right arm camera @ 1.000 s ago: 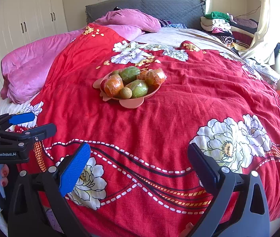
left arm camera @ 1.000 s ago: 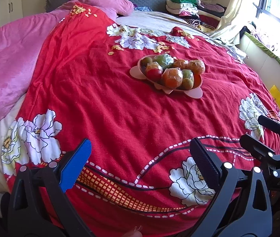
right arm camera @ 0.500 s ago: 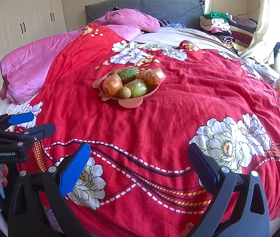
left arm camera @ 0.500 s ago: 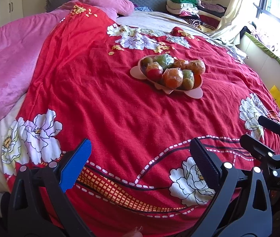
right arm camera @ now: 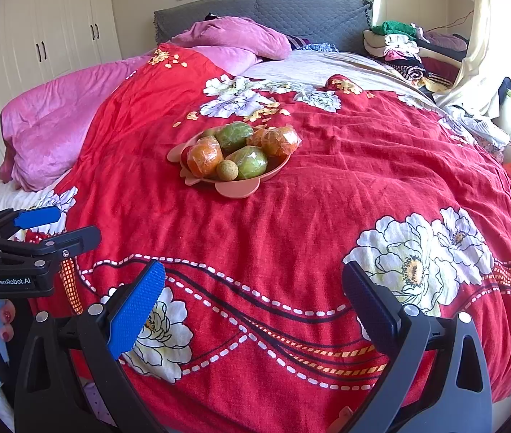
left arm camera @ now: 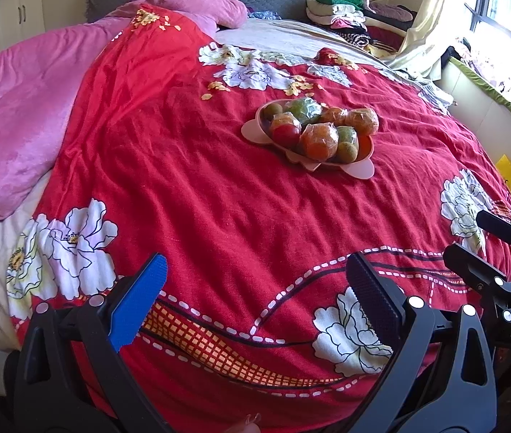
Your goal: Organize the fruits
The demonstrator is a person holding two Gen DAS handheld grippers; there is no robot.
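- Left wrist view: my left gripper (left arm camera: 255, 288) sits low over the near edge of the bed, its blue-padded finger and black-ribbed finger spread wide with nothing between them but the red floral bedspread (left arm camera: 219, 187).
- The shallow pink plastic fruit tray with rounded ear-like tabs (left arm camera: 358, 169) rests on the bedspread well ahead of me, a little right of centre, far from the fingertips.
- It is piled with plastic-wrapped fruits: an orange wrapped fruit (left arm camera: 319, 140) at the front, a red one (left arm camera: 286, 133) to its left, a wrapped green one (left arm camera: 306, 108) behind, and a small brownish-green round fruit (left arm camera: 347, 151) at the front right.
- My right gripper (left arm camera: 472, 241) shows at the right edge, also spread open and empty.
- A pink velvet quilt (left arm camera: 17, 108) lies bunched along the left side of the bed.
- Right wrist view: the right gripper (right arm camera: 253, 285) is wide open over the bedspread (right arm camera: 327, 216), gripping nothing.
- The tray (right arm camera: 235, 189) lies ahead, left of centre, well apart from the fingers; the orange wrapped fruit (right arm camera: 204, 157) and a wrapped green fruit (right arm camera: 252, 161) flank the small round one (right arm camera: 227, 170).
- The left gripper (right arm camera: 60, 225) is at the left edge, open, with painted fingernails on the hand below it.
- A grey padded headboard (right arm camera: 291, 11) and white wardrobe doors (right arm camera: 49, 36) stand behind.
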